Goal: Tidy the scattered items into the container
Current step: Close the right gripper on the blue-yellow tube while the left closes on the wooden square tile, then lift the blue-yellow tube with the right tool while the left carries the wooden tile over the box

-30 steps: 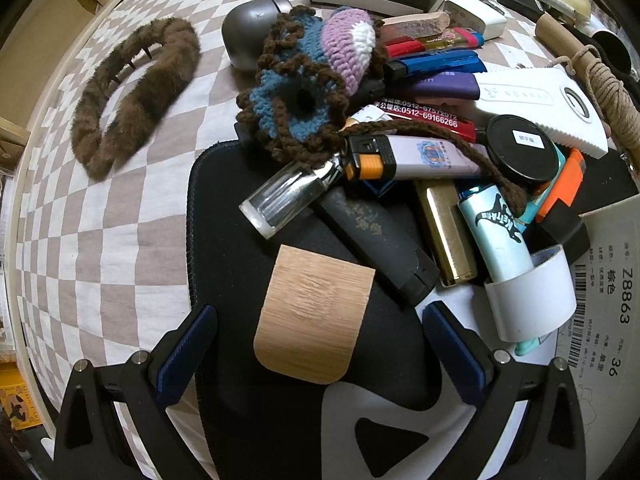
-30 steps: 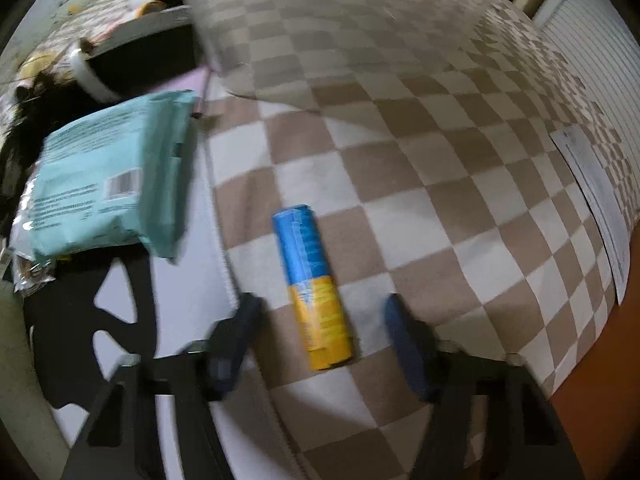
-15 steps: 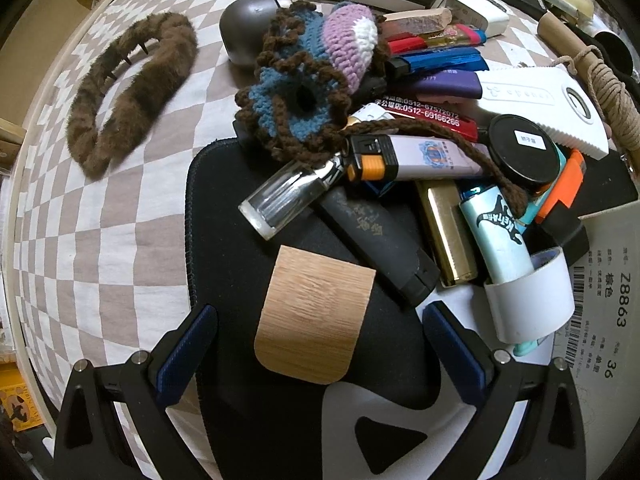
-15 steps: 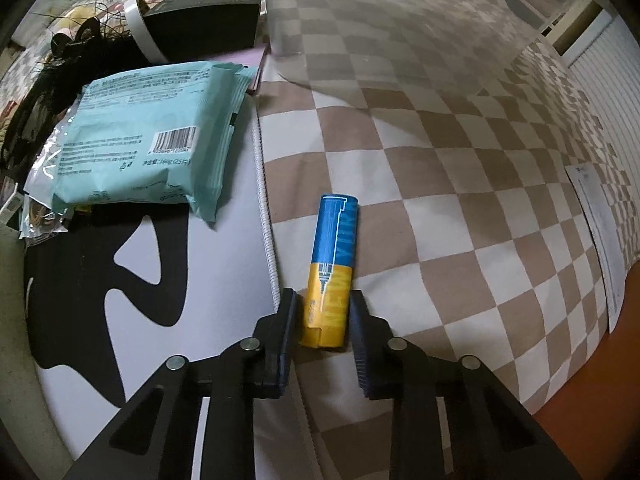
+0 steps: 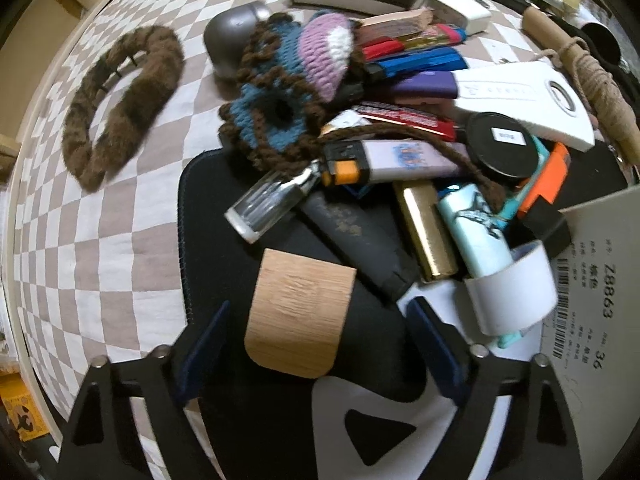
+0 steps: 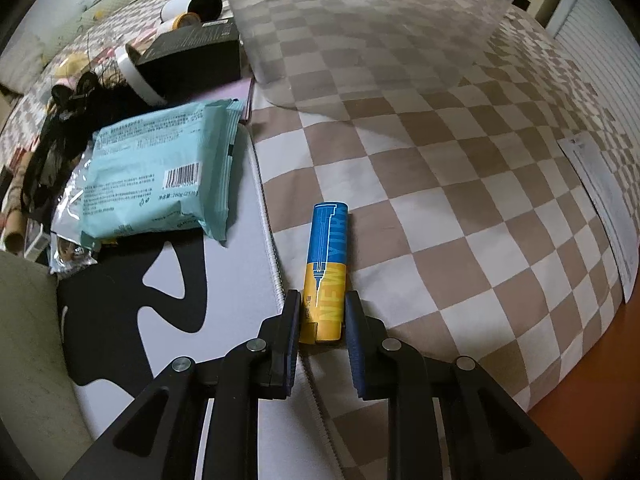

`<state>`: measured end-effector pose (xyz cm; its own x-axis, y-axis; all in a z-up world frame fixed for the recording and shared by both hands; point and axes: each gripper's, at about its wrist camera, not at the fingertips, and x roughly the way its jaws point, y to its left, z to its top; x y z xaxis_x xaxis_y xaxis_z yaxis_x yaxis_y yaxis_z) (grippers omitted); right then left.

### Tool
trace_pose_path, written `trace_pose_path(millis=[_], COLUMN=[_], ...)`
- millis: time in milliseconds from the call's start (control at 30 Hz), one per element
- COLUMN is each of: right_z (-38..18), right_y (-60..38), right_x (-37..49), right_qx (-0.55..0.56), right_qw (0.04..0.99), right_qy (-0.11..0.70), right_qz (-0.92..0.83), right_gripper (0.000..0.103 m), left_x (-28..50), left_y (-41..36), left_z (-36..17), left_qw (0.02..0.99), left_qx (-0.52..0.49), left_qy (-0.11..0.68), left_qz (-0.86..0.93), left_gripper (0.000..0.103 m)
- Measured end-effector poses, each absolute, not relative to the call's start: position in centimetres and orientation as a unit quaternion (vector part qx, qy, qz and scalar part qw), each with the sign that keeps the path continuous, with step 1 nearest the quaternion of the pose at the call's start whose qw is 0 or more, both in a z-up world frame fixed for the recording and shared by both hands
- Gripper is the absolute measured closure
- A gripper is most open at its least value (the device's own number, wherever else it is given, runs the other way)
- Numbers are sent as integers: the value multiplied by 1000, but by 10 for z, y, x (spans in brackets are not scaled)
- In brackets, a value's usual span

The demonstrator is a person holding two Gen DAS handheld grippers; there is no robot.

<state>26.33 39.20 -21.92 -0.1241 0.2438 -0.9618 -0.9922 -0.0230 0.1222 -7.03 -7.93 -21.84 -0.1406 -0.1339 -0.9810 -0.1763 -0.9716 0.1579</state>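
On the checkered surface (image 6: 460,184), the right tongs (image 6: 322,316) pinch the near, yellow end of a blue-and-yellow lighter (image 6: 326,272), one pad pressed to each long side. Gripping it across its narrow width near one end leaves most of the body sticking out ahead, which probably suits dropping it nose-first into the clear container (image 6: 360,20) that stands farther off, well apart from the lighter. Whether the lighter is already off the cloth cannot be told. Beside it a teal wipes pack (image 6: 160,184) lies on a black-and-white mat (image 6: 224,300).

In the left wrist view, the left tongs (image 5: 316,344) point steeply down over the mat's dark part (image 5: 224,208), their jaws closing around a small wooden block (image 5: 298,312) that sits between them; the pads do not yet touch it. The block lies alone at the front of the heap, likely why it is chosen: it can be taken without disturbing the piled lighters, the crochet piece (image 5: 288,96) or the glass vial (image 5: 272,208) behind. A furry hair clip (image 5: 120,104) lies apart on the cloth.
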Motion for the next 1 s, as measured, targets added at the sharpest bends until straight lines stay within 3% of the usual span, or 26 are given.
trace_pose_path(millis=[267, 1000], right_z=[-233, -220], right_y=[380, 450], right_x=[256, 216], right_qx=[-379, -301], right_qw=[524, 486], right_qy=[482, 511], right_qz=[591, 642], right_gripper=[80, 80], left_x=[-65, -39], left_y=[-85, -91], left_z=[-209, -201], left_qw=[15, 9], left_qx=[-652, -651], left_qy=[102, 94], left_qz=[751, 754], left_gripper=[59, 59])
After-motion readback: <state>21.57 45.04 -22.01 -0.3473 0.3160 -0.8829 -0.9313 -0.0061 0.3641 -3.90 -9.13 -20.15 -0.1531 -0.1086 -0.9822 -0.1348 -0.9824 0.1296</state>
